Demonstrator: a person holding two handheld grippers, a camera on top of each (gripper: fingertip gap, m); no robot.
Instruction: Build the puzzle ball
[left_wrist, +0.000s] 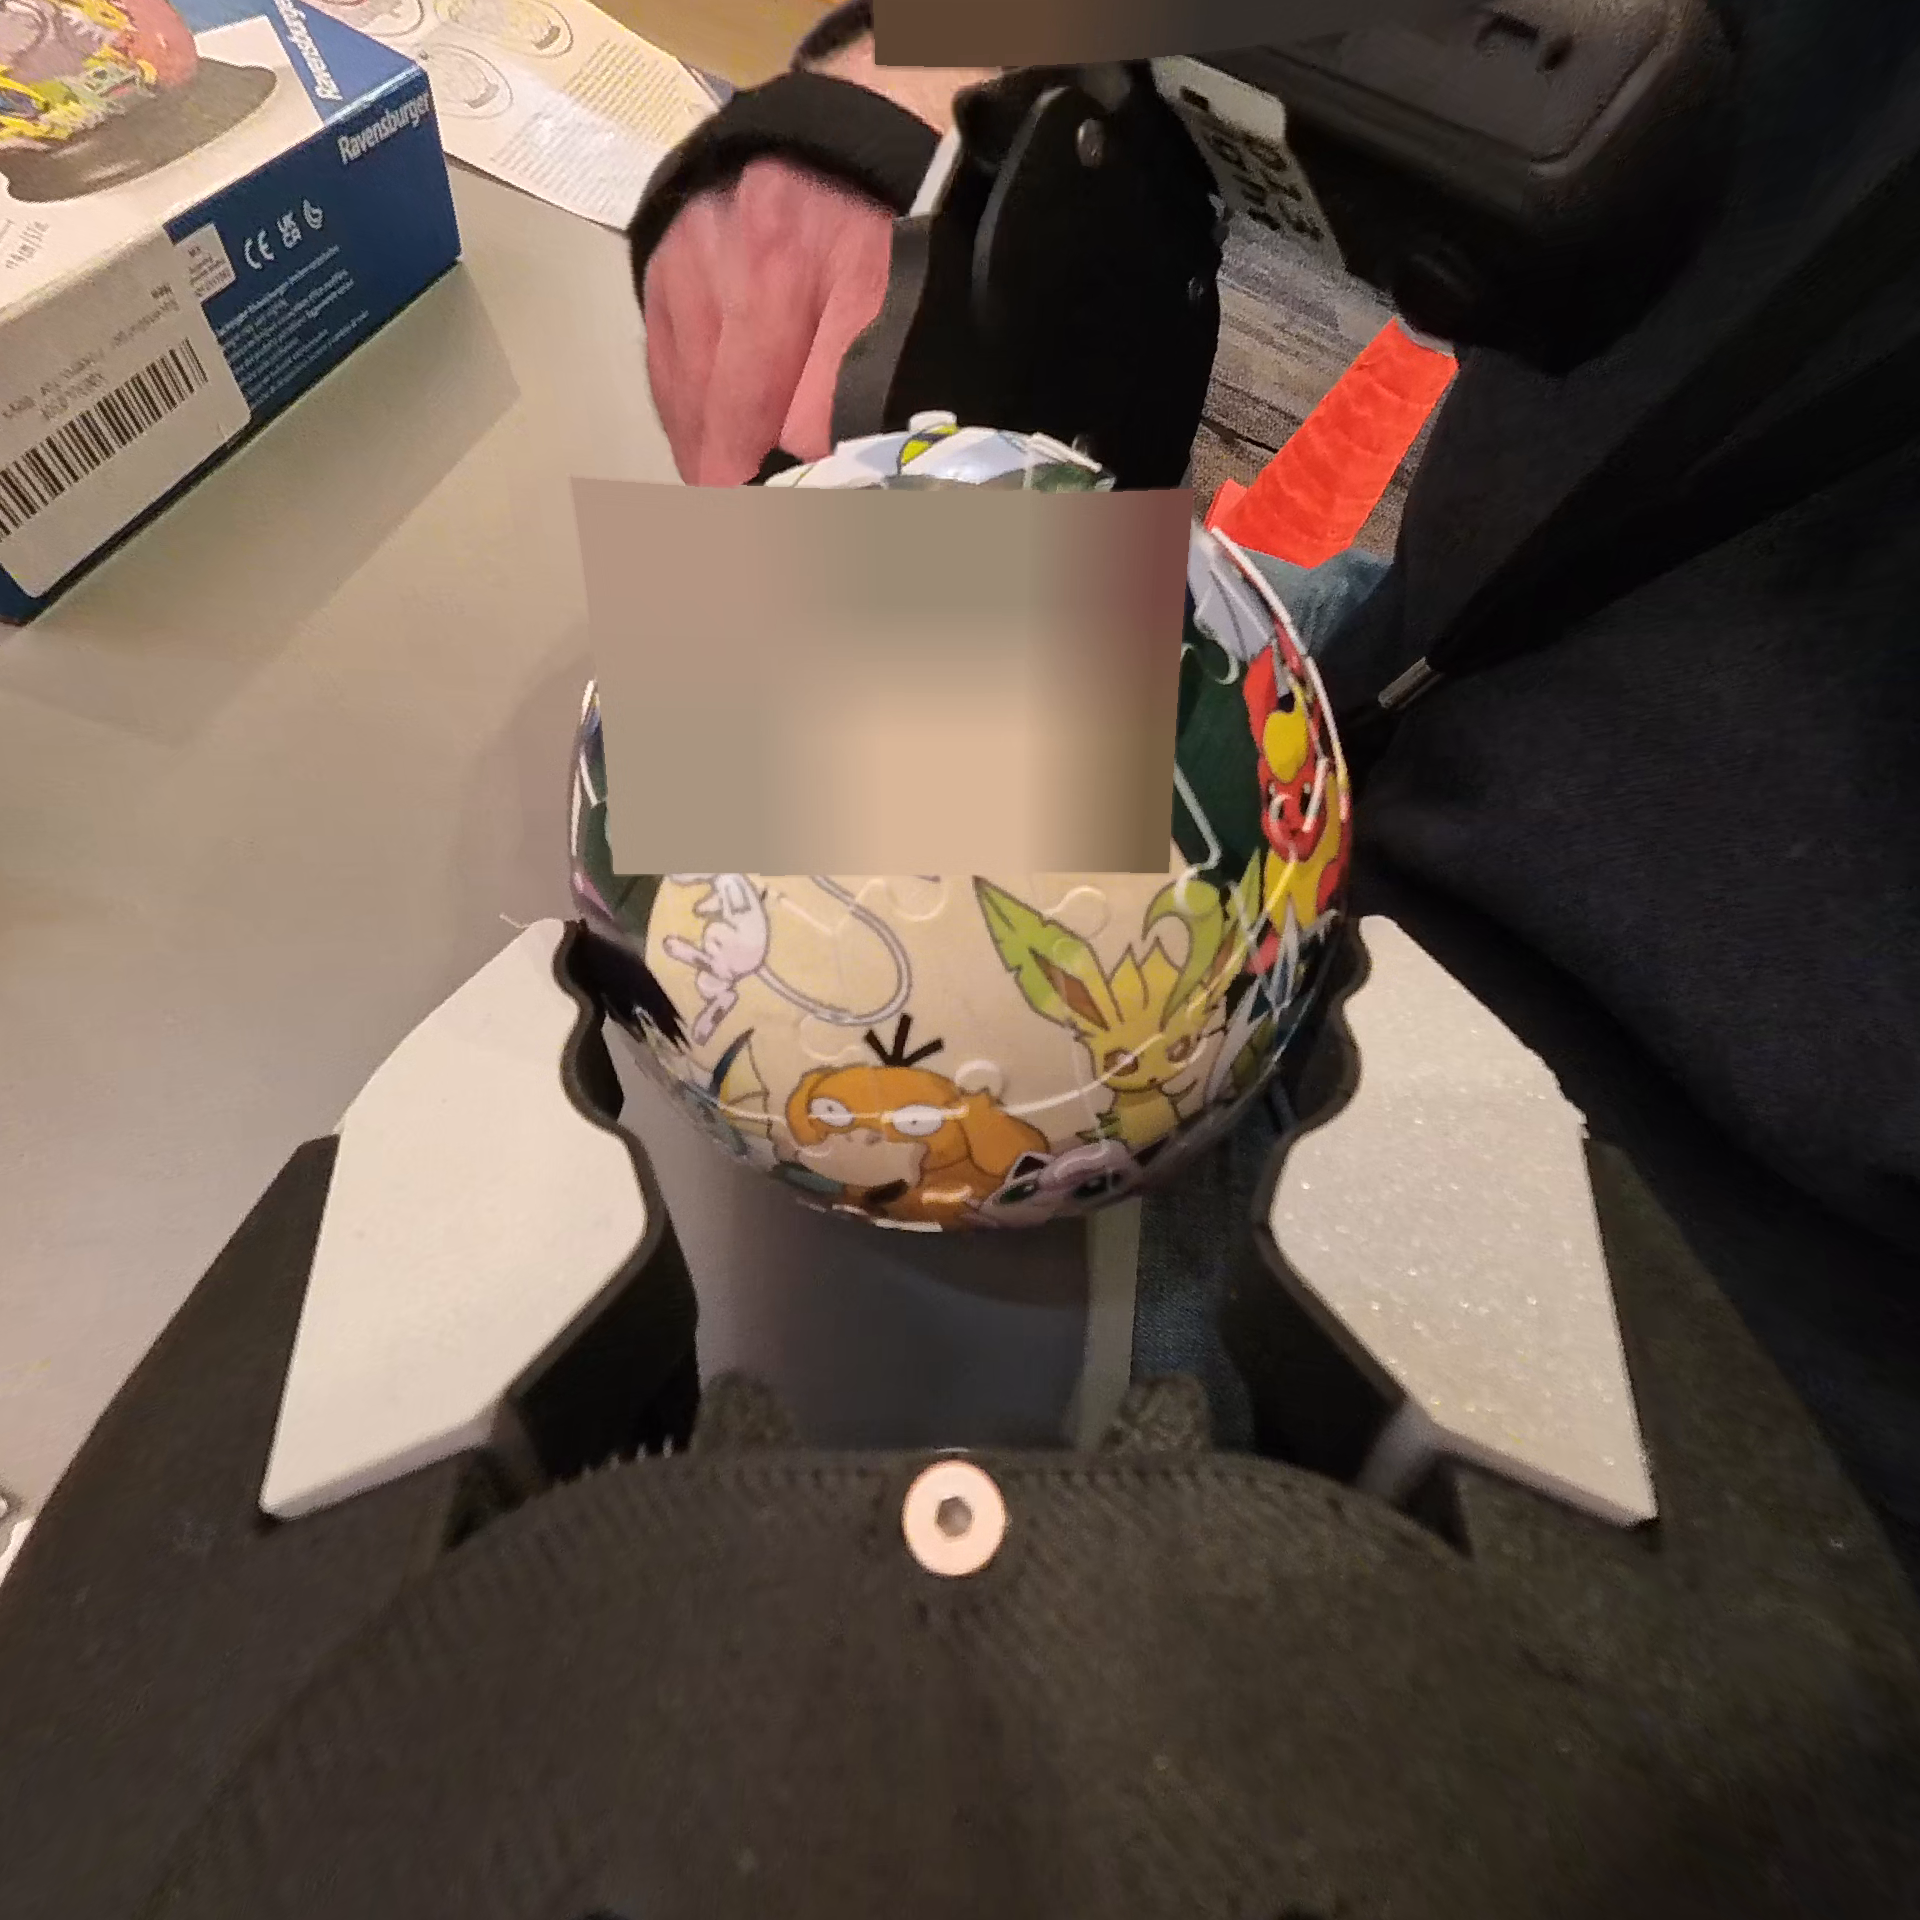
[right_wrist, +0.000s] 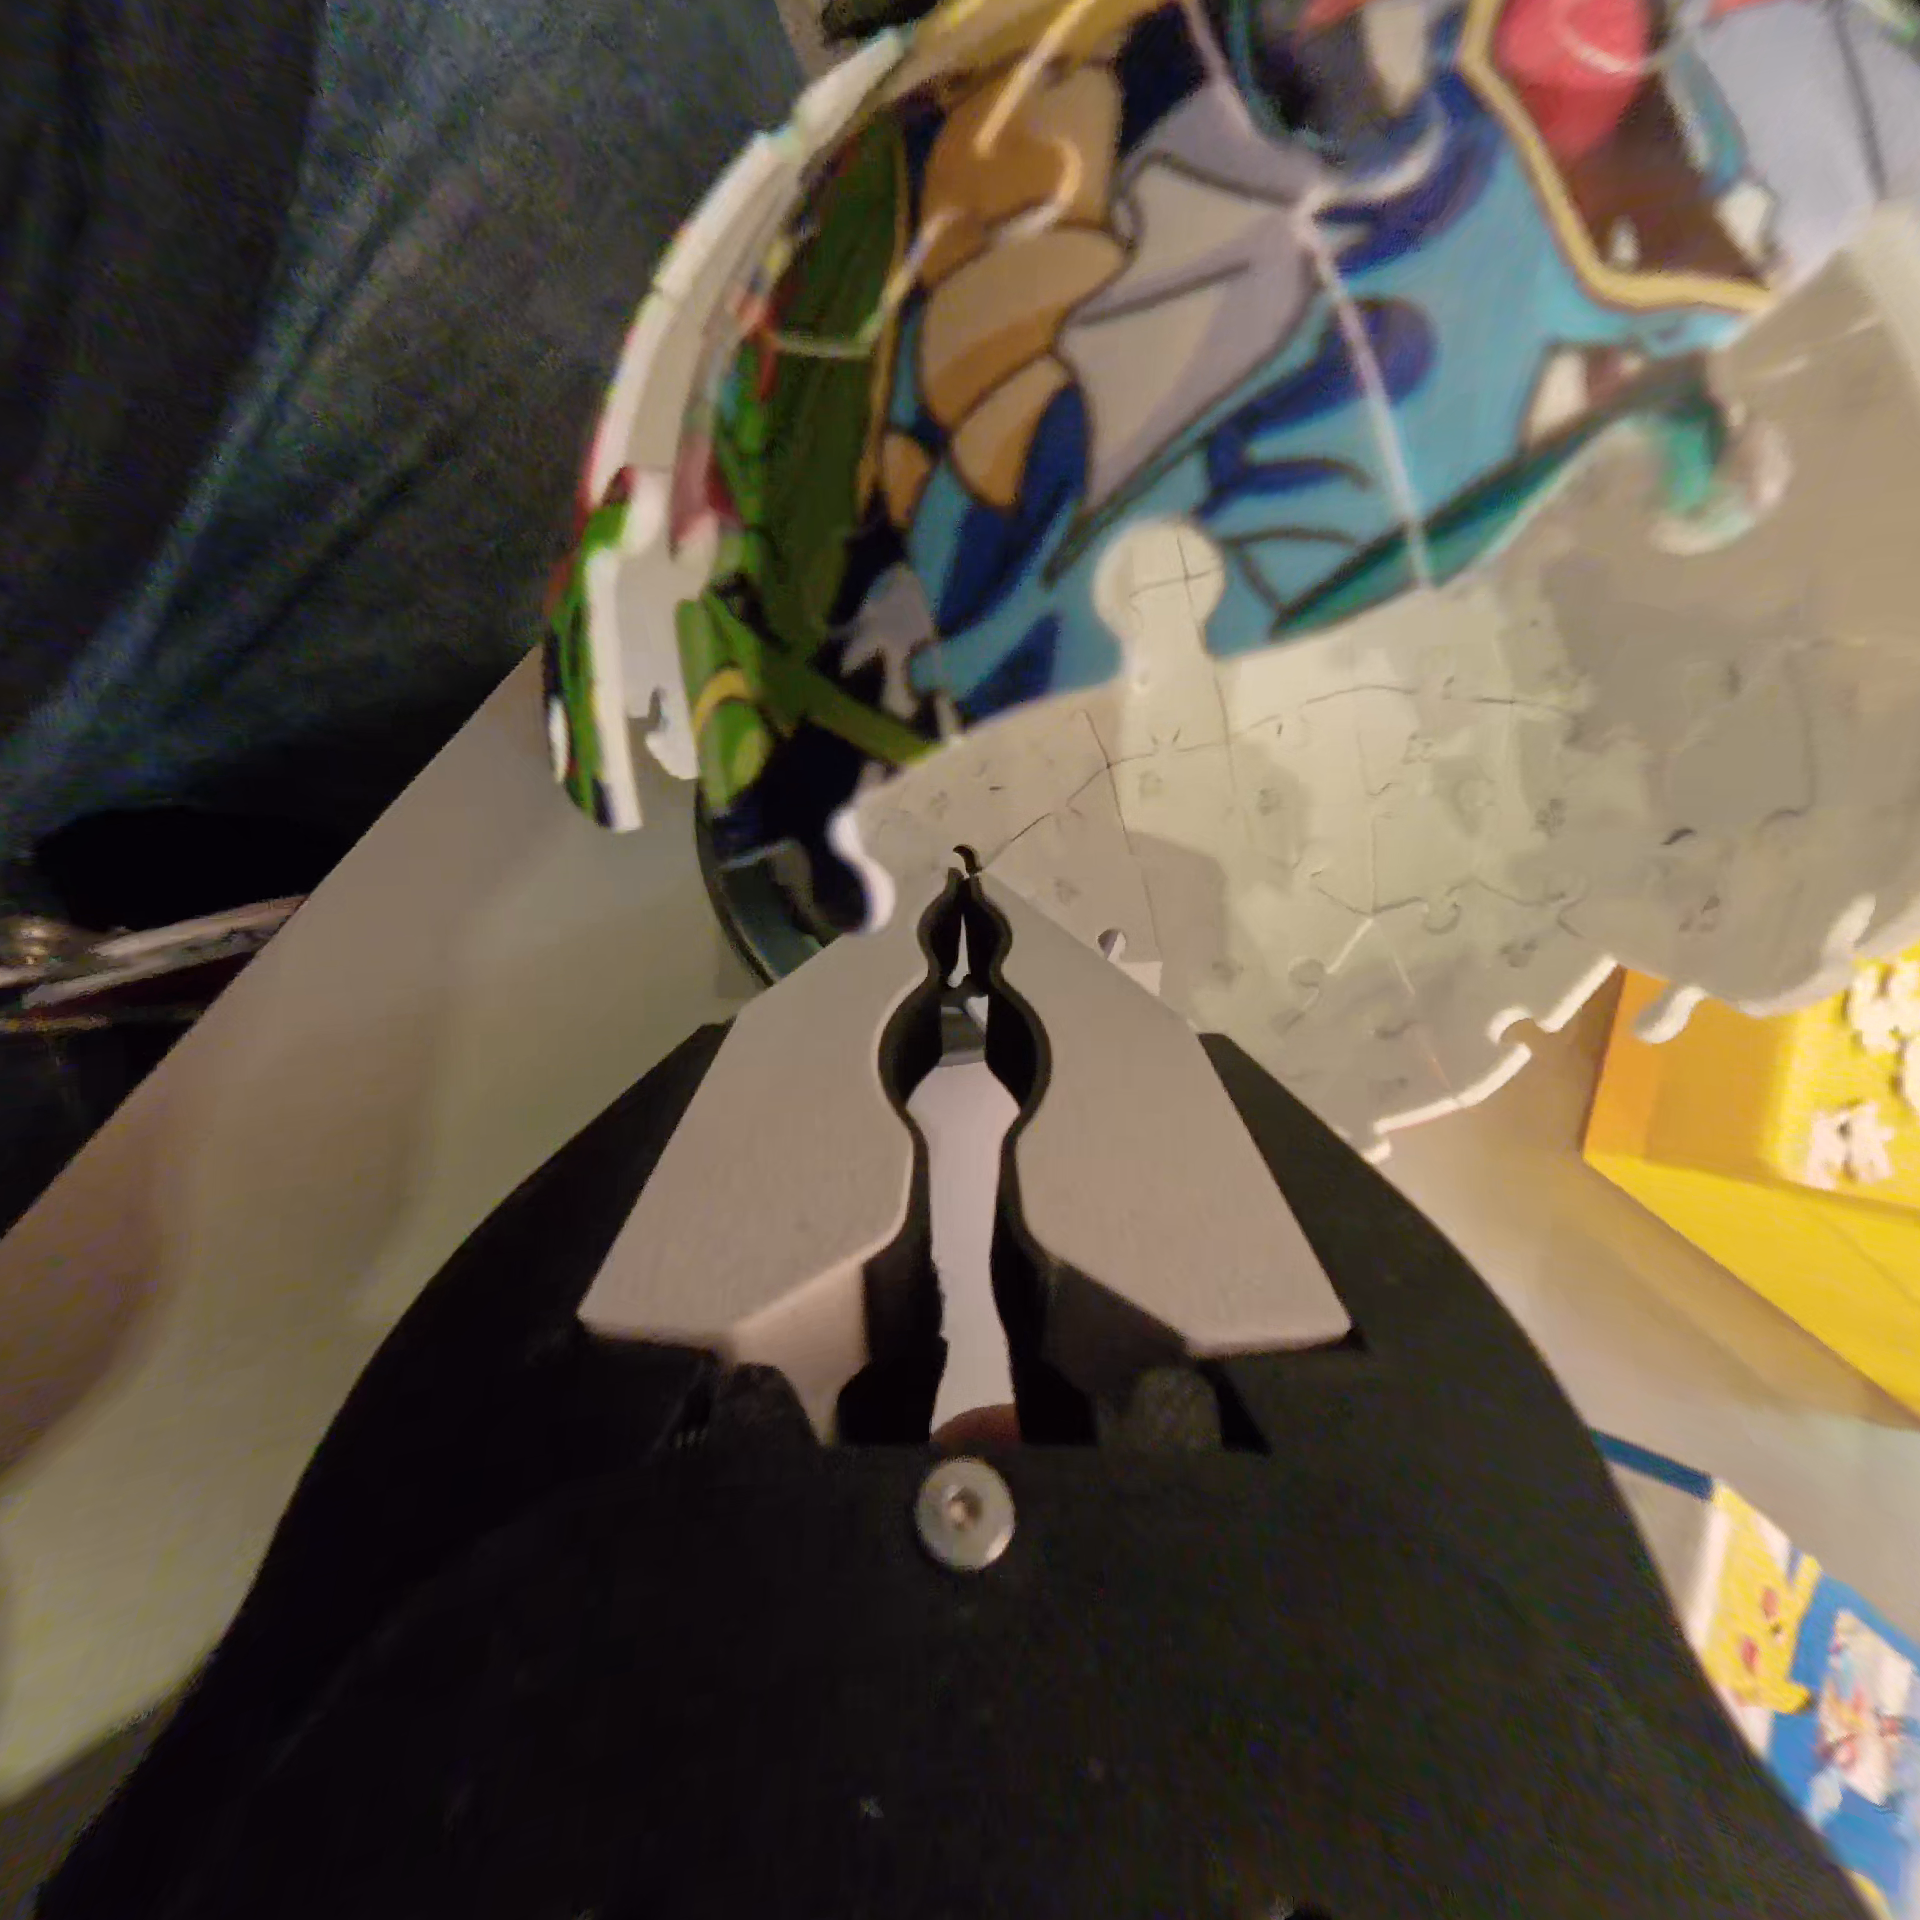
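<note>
Left gripper: the left gripper (left_wrist: 961, 997) grasps the puzzle ball (left_wrist: 1039, 1060), its jaws spread wide with one white-padded finger against each side of the ball's lower half.
Puzzle ball: a sphere of interlocked curved pieces printed with bright cartoon creatures, held just above the pale table (left_wrist: 260, 831) near its front edge (a blurred patch laid over the left wrist view hides the ball's middle).
Ball from the other side: in the right wrist view the puzzle ball (right_wrist: 1195, 364) is incomplete, with an open gap whose jagged edge shows the plain white inner faces of the pieces; the far rim of the shell is blurred.
Right gripper: the right gripper (right_wrist: 966, 894) is clenched, its fingertips pressed together right at the edge of the white inner surface; whether something thin is pinched between them, I cannot tell.
Right gripper seen from the left: the black body of the right gripper (left_wrist: 1049, 312) stands above the top of the ball, with a person's hand (left_wrist: 758, 332) in a dark sleeve beside it.
Blue box: a blue box (left_wrist: 208, 260) with a barcode label lies on the table at the upper left, well apart from the ball.
Paper sheet: a printed sheet (left_wrist: 582, 94) lies behind the box.
Yellow box: a yellow box (right_wrist: 1766, 1195) sits at the right of the right wrist view, below the ball.
</note>
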